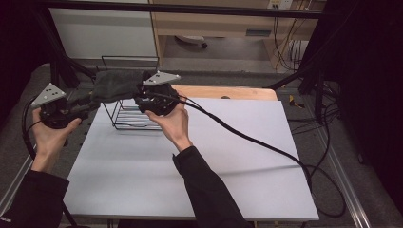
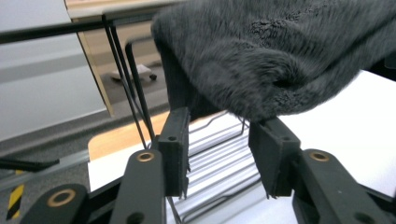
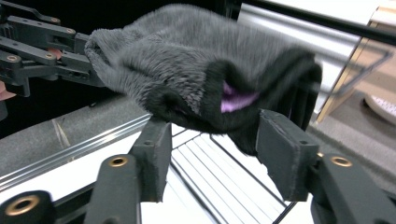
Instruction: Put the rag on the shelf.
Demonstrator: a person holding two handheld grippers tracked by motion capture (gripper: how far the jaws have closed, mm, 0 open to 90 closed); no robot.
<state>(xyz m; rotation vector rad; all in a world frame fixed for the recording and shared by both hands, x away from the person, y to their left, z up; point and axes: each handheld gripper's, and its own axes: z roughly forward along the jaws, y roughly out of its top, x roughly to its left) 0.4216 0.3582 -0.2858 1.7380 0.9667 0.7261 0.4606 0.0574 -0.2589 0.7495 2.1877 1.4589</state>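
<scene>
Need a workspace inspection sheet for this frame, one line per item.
Surface: white rectangular tabletop, mostly bare.
Job's things: dark grey fluffy cloth held above black wire basket; purple patch shows inside a fold.
Clutter: nothing seen.
Grippers: left claw and right claw at opposite ends of the cloth; jaws apart under it, grip cannot be told.
Cables: thick black cable trails across the tabletop to the floor.
Surroundings: wooden cabinet, black frame bars.
</scene>
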